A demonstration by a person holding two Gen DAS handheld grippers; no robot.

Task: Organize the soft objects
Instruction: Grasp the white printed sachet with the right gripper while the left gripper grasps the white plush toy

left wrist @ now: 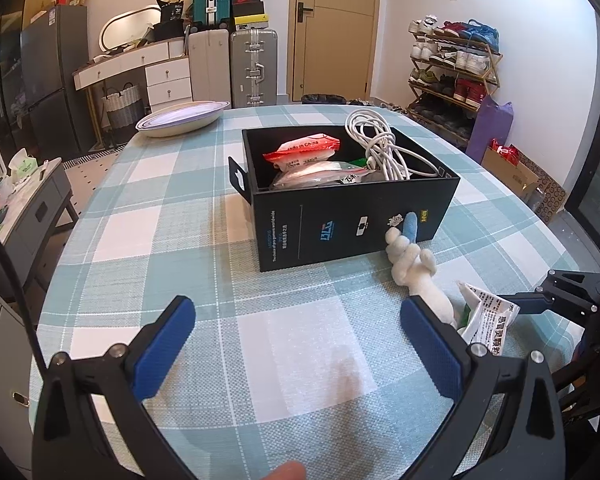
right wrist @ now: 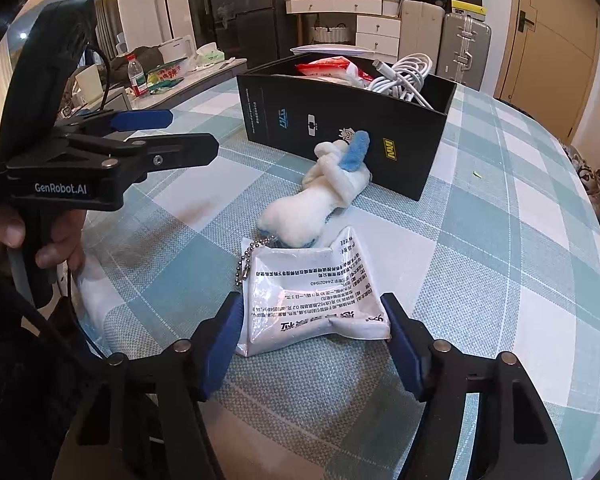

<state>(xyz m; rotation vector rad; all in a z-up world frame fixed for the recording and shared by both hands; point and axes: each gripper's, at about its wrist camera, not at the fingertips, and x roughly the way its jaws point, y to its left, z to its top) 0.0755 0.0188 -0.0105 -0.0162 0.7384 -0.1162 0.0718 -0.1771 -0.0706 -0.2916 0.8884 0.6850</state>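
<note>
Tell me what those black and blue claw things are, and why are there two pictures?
Each claw is a hand-held gripper that a person squeezes, with a camera looking along its fingers. One picture comes from the left hand-held gripper, which is open over bare tablecloth. The other comes from the right hand-held gripper, whose blue pads sit on either side of a white packet. Beside the packet lies a white plush toy, touching a black box that holds a white cable and snack bags.
</note>
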